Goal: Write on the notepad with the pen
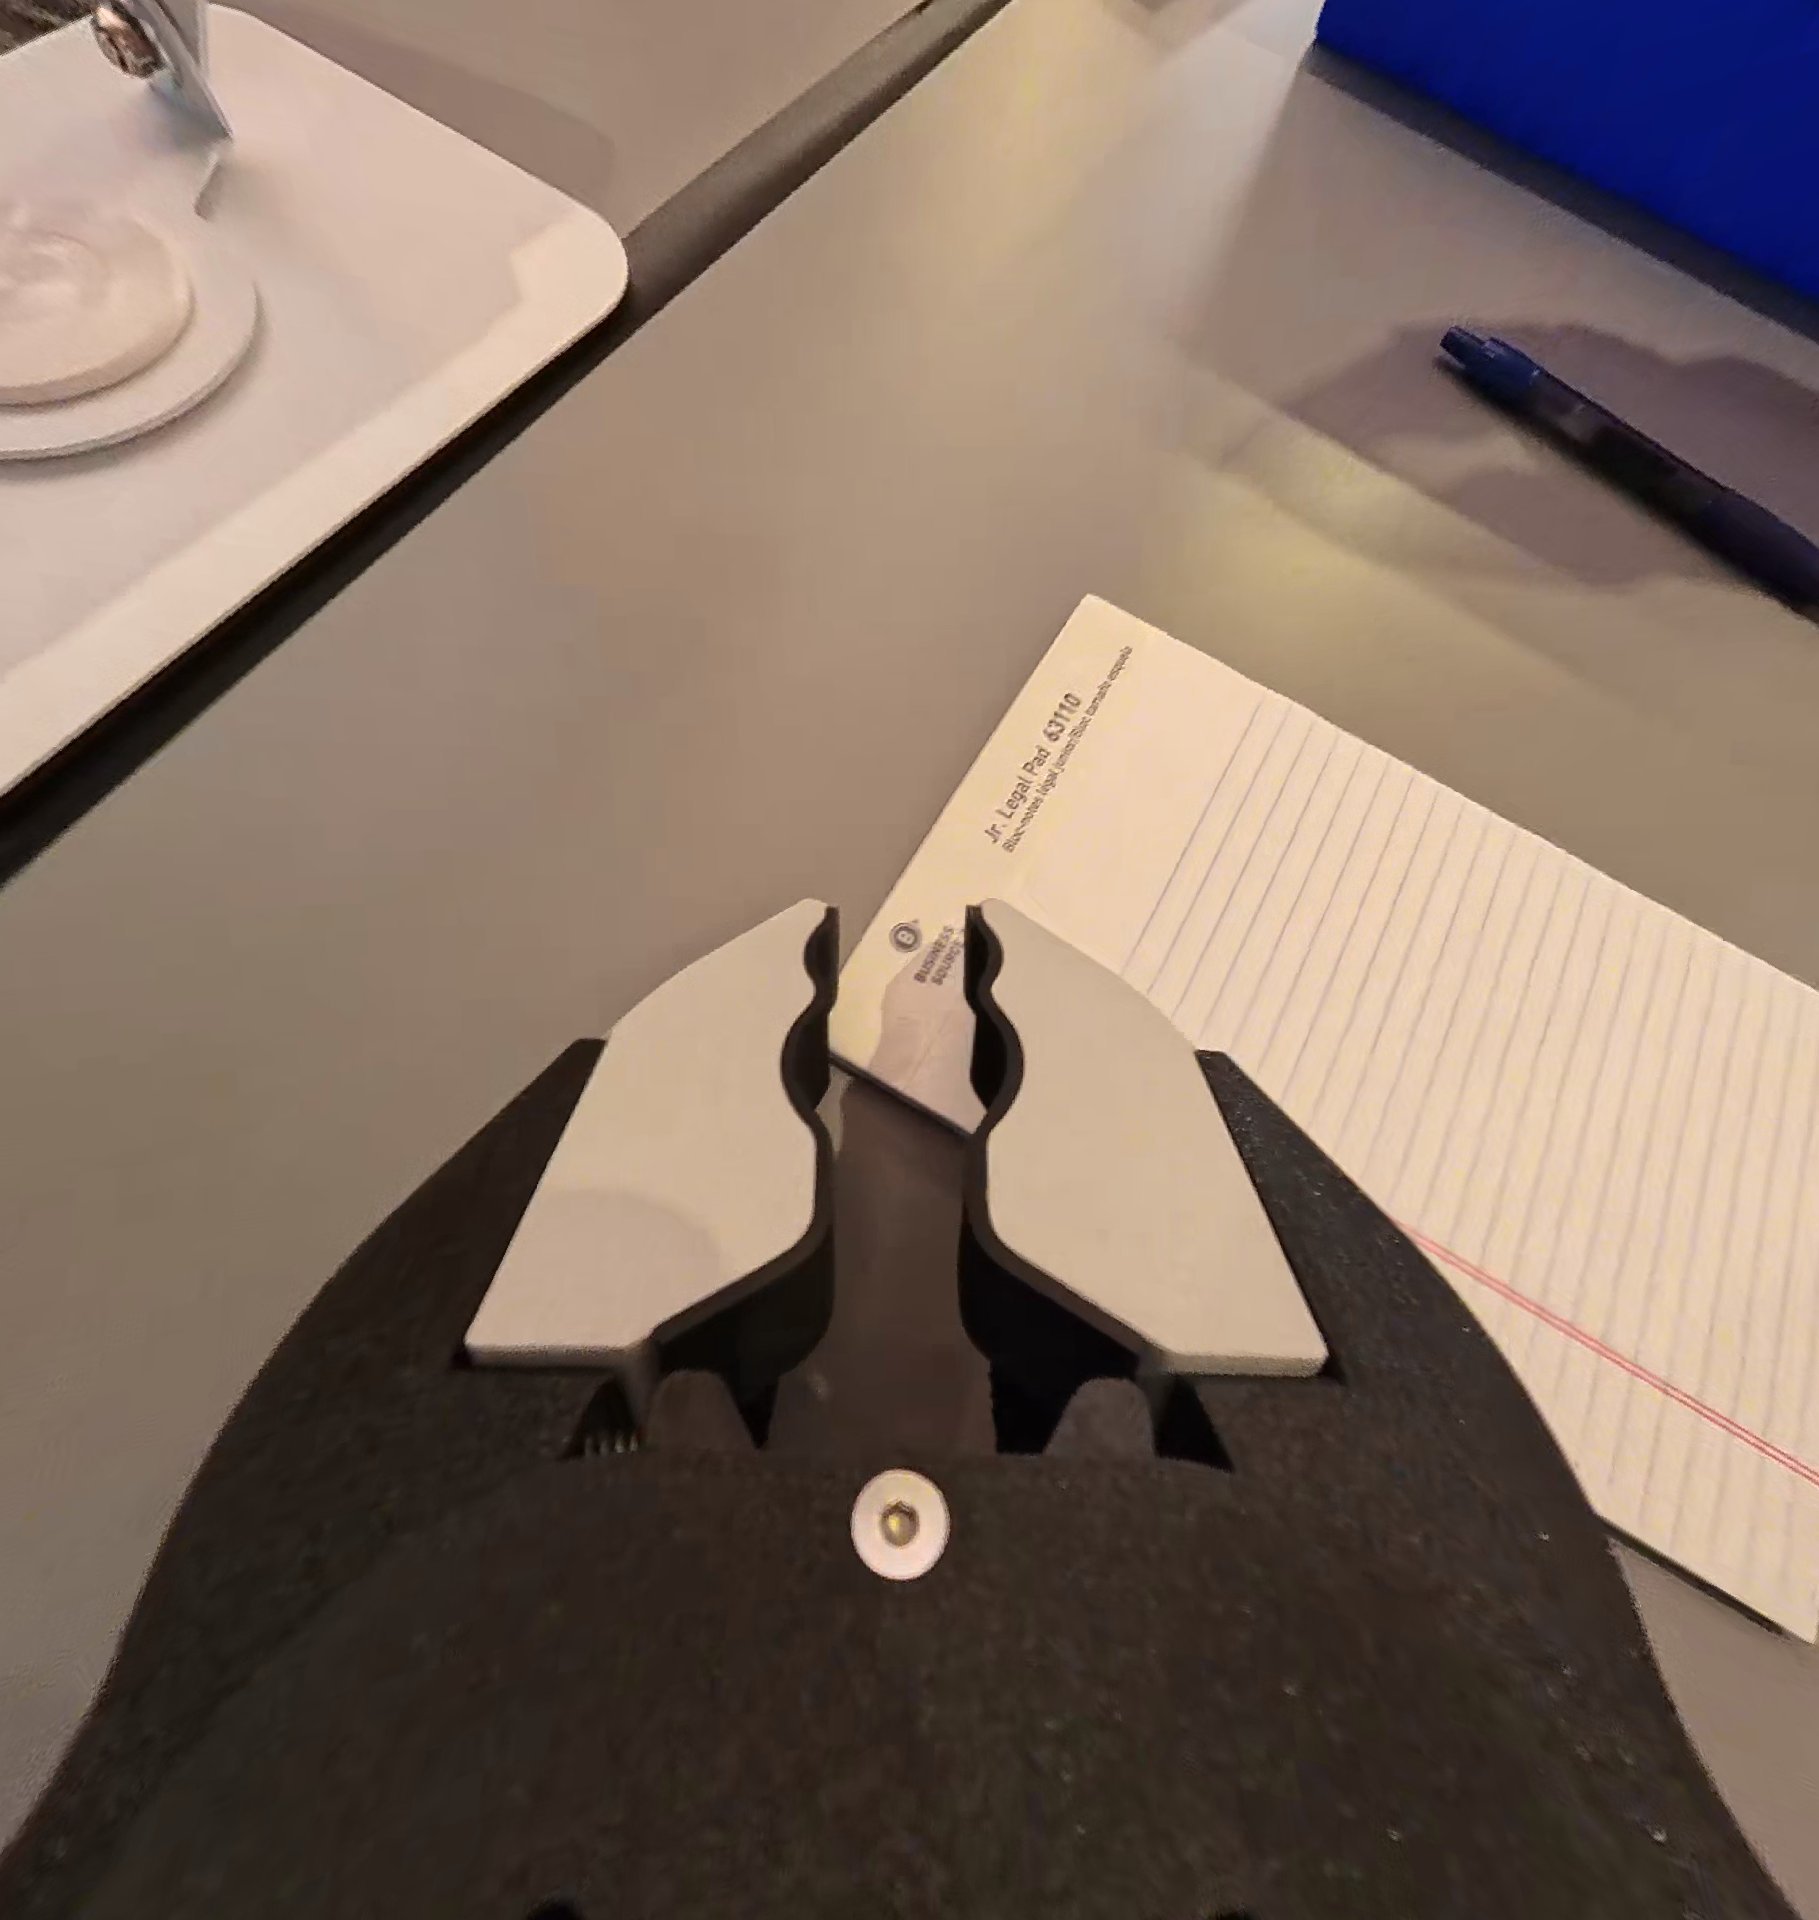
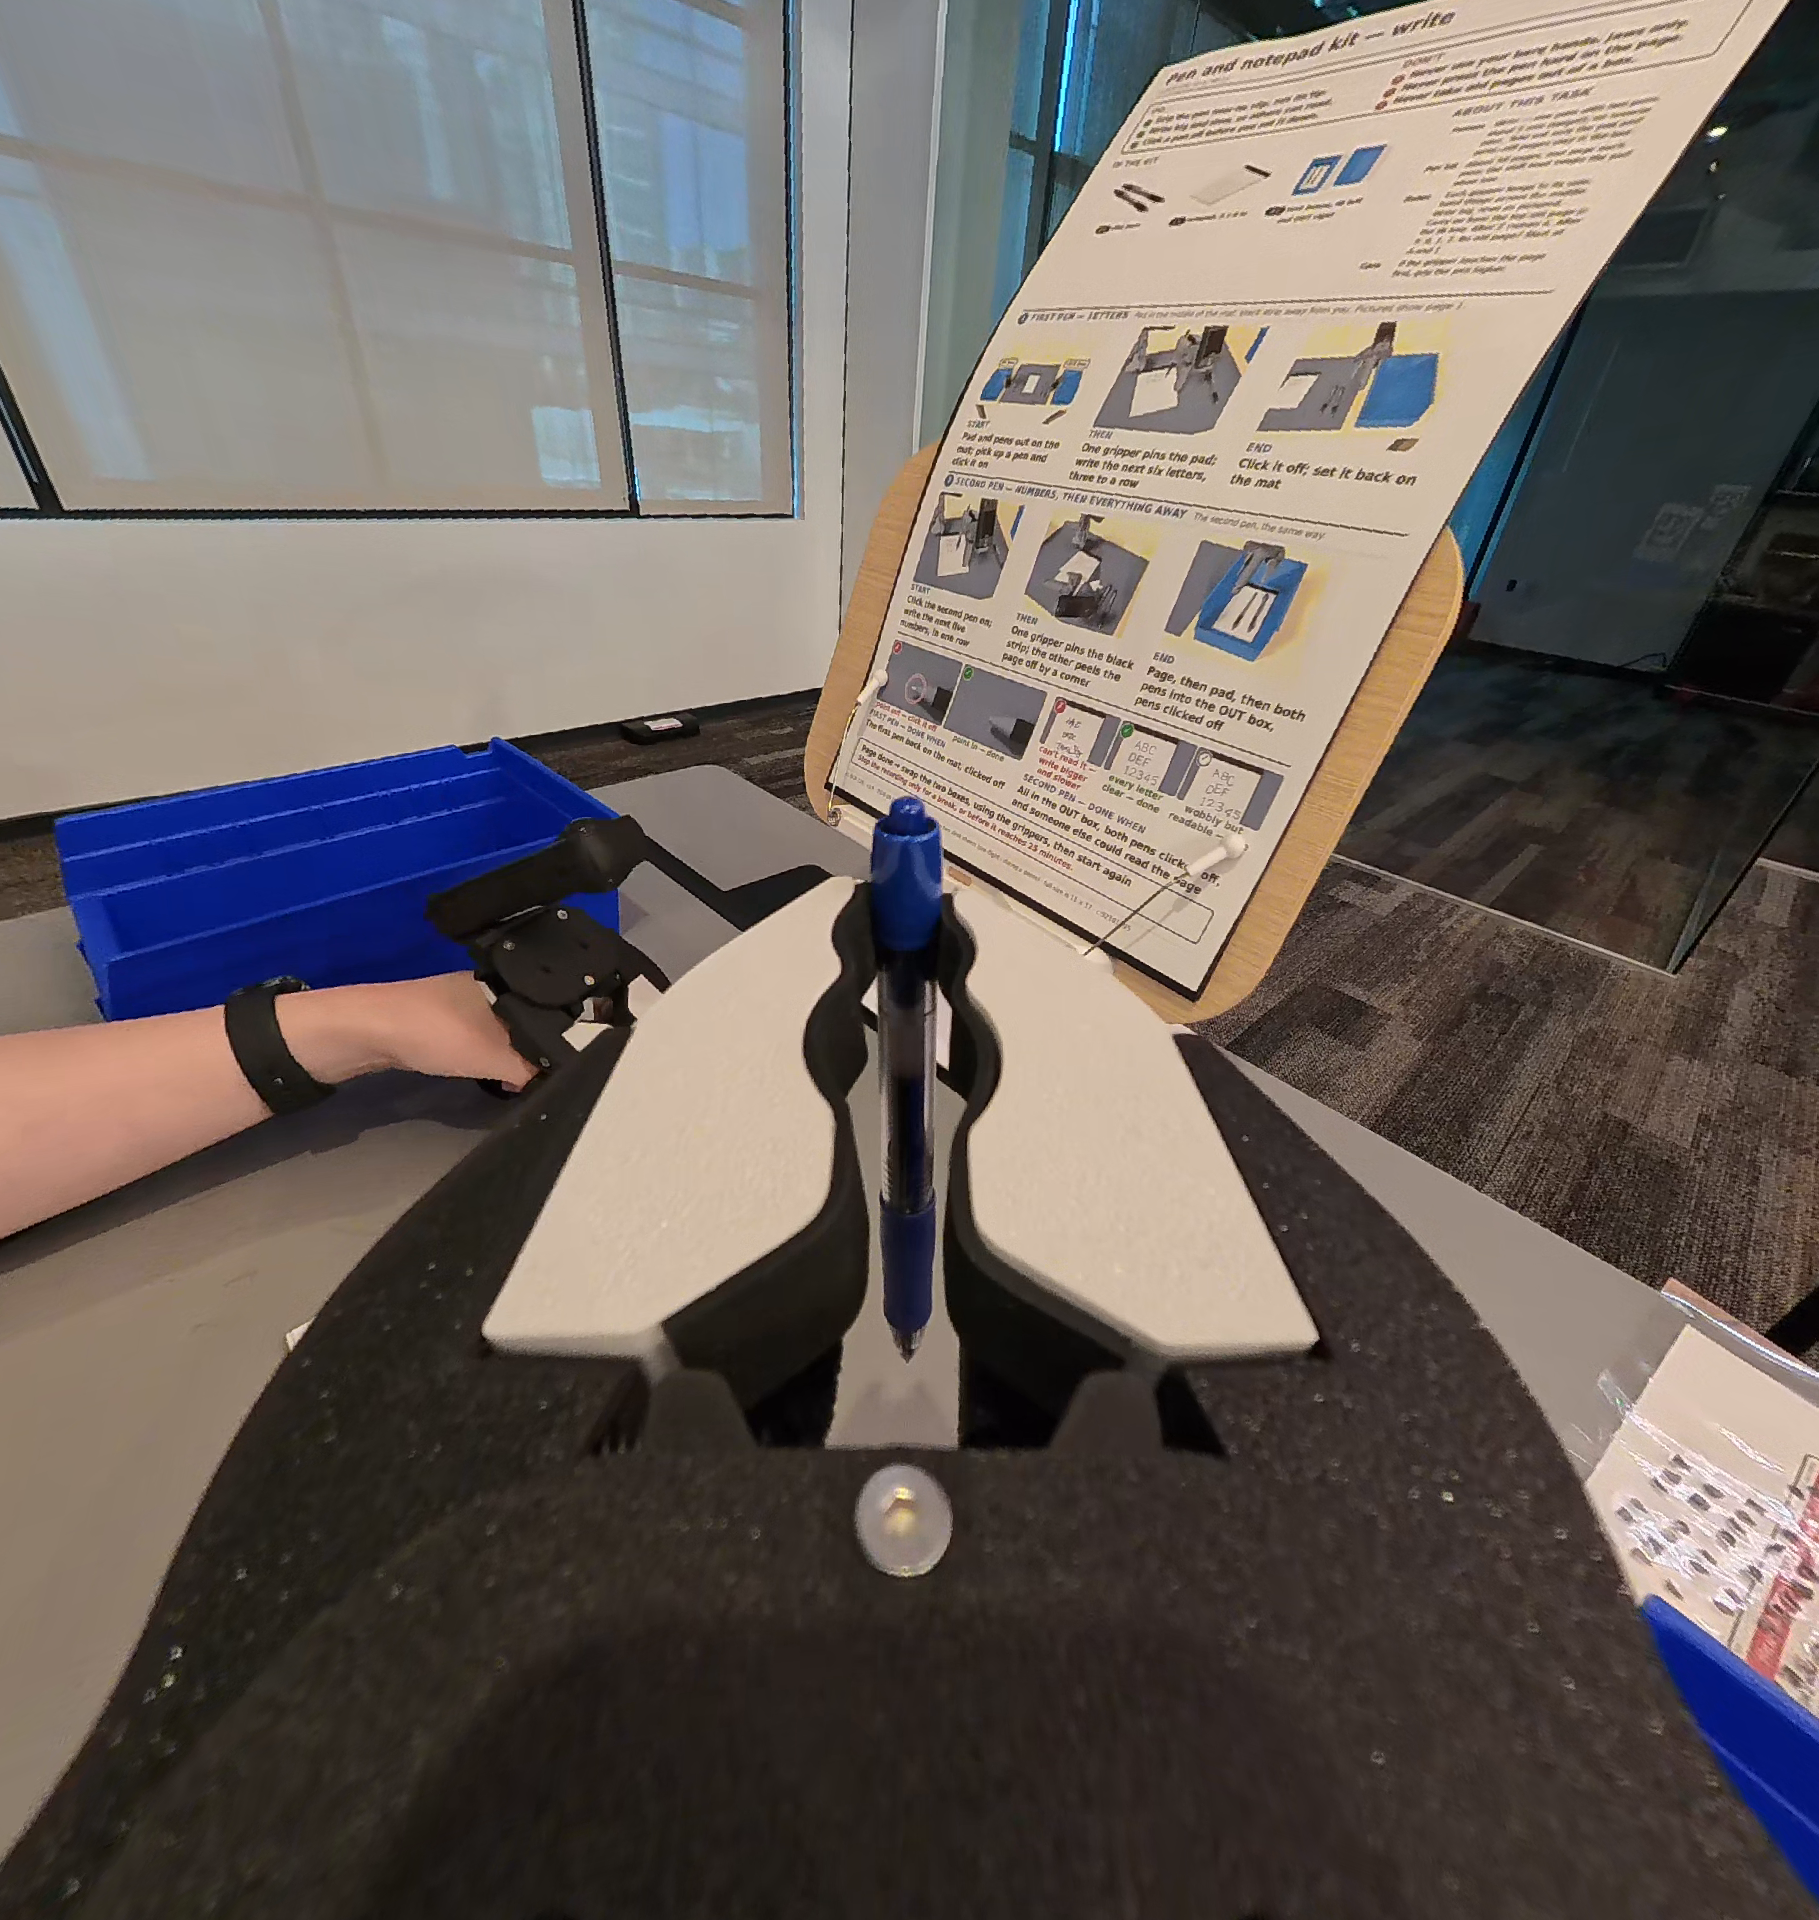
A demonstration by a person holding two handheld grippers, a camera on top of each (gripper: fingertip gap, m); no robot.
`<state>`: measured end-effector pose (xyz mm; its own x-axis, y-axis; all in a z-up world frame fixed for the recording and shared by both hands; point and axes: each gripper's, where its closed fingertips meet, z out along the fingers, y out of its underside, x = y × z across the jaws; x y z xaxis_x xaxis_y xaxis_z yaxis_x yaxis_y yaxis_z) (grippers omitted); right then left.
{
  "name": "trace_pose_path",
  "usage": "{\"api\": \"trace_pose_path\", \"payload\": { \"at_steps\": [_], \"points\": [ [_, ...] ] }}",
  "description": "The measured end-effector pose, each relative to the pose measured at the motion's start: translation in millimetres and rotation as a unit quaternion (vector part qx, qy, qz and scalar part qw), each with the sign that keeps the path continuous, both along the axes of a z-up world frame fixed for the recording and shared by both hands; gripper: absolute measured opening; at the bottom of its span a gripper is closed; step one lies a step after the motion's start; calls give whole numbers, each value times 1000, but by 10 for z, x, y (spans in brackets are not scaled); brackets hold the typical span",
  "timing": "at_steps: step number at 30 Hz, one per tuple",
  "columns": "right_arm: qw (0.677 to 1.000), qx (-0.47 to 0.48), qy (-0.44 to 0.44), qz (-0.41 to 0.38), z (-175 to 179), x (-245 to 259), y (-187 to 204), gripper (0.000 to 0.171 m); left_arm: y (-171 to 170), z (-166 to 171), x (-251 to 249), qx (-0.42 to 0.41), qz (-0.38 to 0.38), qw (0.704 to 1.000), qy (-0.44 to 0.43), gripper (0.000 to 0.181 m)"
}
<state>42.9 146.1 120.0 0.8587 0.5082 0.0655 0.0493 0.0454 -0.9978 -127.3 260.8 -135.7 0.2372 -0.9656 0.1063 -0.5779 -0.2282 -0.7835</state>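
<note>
A white lined notepad (image 1: 1456,1091) lies flat on the grey table, its bound top edge toward the left. My left gripper (image 1: 903,914) hovers over the pad's near top corner, open by a narrow gap with nothing between the fingers. My right gripper (image 2: 903,899) is shut on a blue pen (image 2: 905,1091), which lies along the fingers with its tip toward the camera and its clicker end pointing away. A second blue pen (image 1: 1653,478) lies on the table beyond the pad. The left gripper (image 2: 552,935) also shows in the right wrist view, held by a hand.
A blue bin (image 1: 1611,135) stands beyond the pad and shows in the right wrist view (image 2: 292,862). A white stand base (image 1: 261,416) sits at the left past a dark mat edge. An instruction board (image 2: 1196,520) stands ahead. A plastic bag (image 2: 1736,1507) and another blue bin edge (image 2: 1767,1745) are at the right. The left gripper's tips are roughly 35 cm from the right gripper's.
</note>
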Motion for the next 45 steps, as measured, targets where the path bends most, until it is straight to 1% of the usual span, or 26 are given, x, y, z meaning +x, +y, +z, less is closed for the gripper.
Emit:
{"api": "trace_pose_path", "payload": {
  "at_steps": [4, 10, 12, 14, 15, 18, 26, 31, 36, 39, 45],
  "points": [
    [1000, 1, 1, -3, 7, 20, -3, 11, -11, -80, -16, -3, -5, 1000, 22, 20],
    [1000, -2, -1, -4, -8, 21, 5, 11, 30, -109, -44, 10, 4, 999, 34, 7],
    [1000, -3, -1, -4, -14, 20, 7, 11, 21, -105, -51, 2, 3, 999, 33, 7],
    [1000, -3, -2, -4, -14, 18, 6, 11, 0, -42, -31, -18, 3, 1000, 13, 20],
    [1000, -3, -2, -4, -13, 17, 5, 11, -9, 21, -15, -23, 2, 1000, -5, 20],
    [1000, -2, -1, -4, -6, 19, -3, 11, -18, 143, -5, -14, -4, 999, -30, 15],
    [1000, -4, -2, -5, -14, 27, 5, 11, -74, -27, -13, -20, -24, 999, 10, 14],
    [1000, -6, -3, -3, -23, 22, 5, 11, -103, -3, -21, -26, -32, 999, 3, 12],
    [1000, -8, -4, -2, -33, 11, 2, 11, -103, -85, -46, -20, -34, 999, 22, 7],
    [1000, -10, -5, 0, -45, -9, 7, 11, -79, -96, -54, -9, -29, 999, 27, 0],
    [1000, -12, -12, 4, -80, -111, 29, 11, -78, -98, -55, -3, -24, 999, 28, 0]
  ]
}}
